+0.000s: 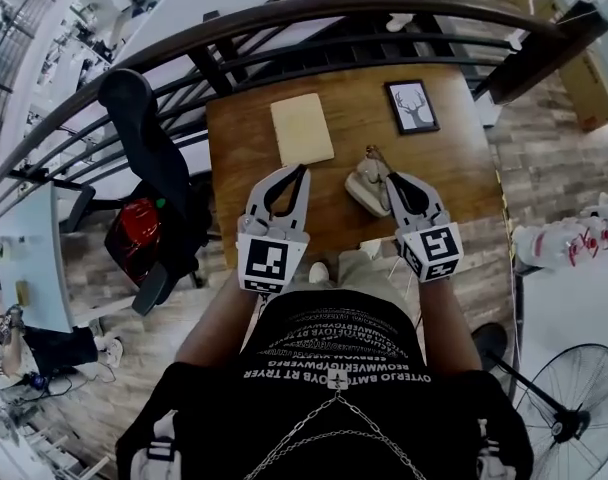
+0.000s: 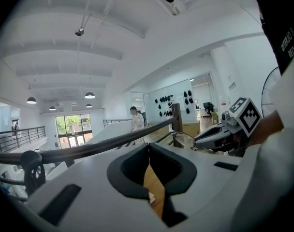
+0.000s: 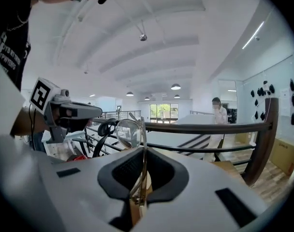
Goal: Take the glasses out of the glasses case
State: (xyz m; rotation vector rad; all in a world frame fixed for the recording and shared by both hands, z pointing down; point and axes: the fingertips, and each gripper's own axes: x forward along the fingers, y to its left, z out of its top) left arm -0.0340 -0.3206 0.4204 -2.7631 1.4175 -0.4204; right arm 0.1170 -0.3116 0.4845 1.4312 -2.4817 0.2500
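Railing (image 1: 284,13) behind table (image 1: 356,118), bare wood between notebook (image 1: 302,128) and glasses case (image 1: 365,186)

Left gripper (image 2: 149,146): dark jaw pads meet at their tips; nothing sits between them
Table (image 2: 154,185): brown wood, seen through the opening below the tips
Right gripper (image 2: 197,139): off to the right; marker cube (image 2: 245,116) on its back
Glasses (image 2: 184,139): a round lens at that gripper's tip
Railing (image 2: 89,150): dark bar crossing beyond the jaws
Background: a person in white (image 2: 136,119); hanging lamps (image 2: 89,95)
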